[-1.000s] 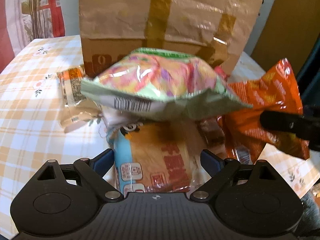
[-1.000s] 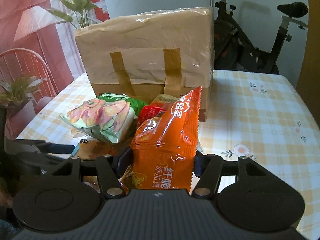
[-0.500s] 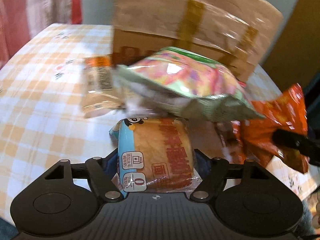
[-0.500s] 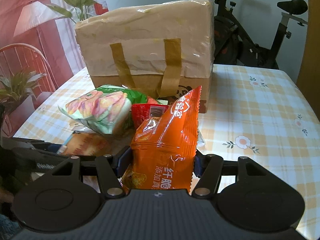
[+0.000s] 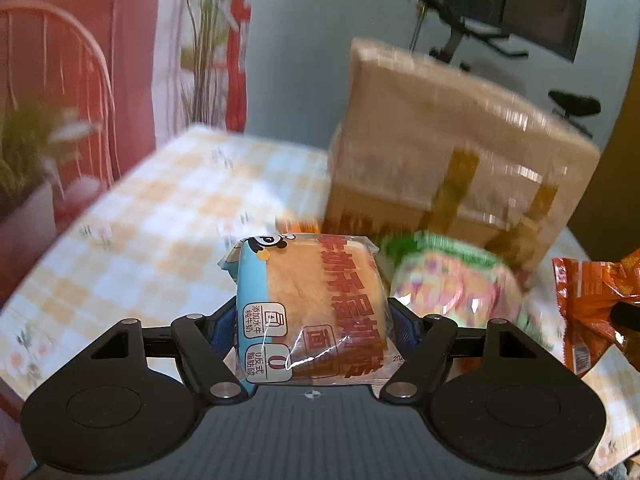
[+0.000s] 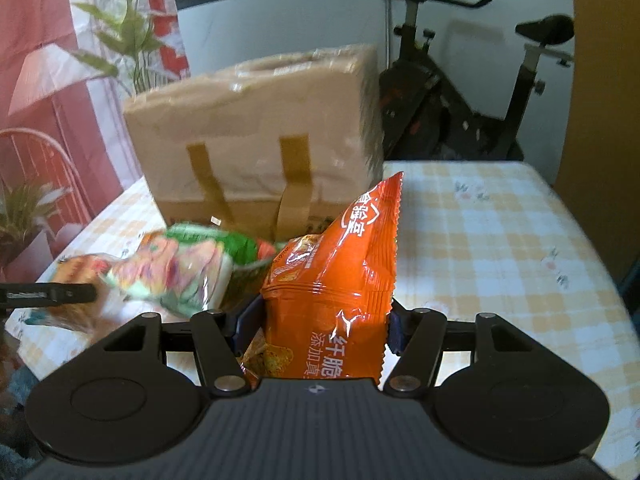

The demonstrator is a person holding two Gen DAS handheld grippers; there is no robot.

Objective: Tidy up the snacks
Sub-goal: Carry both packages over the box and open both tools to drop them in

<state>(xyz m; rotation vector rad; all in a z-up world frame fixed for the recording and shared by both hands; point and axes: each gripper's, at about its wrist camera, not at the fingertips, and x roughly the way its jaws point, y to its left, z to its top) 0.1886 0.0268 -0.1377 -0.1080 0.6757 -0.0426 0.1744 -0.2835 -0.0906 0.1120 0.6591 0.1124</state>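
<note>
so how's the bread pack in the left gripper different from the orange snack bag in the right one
The bread pack is clear film with a blue side panel, showing a tan loaf; the orange snack bag is opaque foil. The bread pack is squat and blocky; the orange snack bag is taller, rising to a pointed corner with serrated edges. Both carry Chinese print, and each is clamped between jaws: bread in the left gripper, bag in the right gripper.

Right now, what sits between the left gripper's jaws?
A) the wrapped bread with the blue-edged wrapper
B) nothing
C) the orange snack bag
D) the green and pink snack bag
A: the left wrist view shows the left gripper with its jaws closed on both sides of the wrapped bread; the orange snack bag is in the right gripper.
</note>
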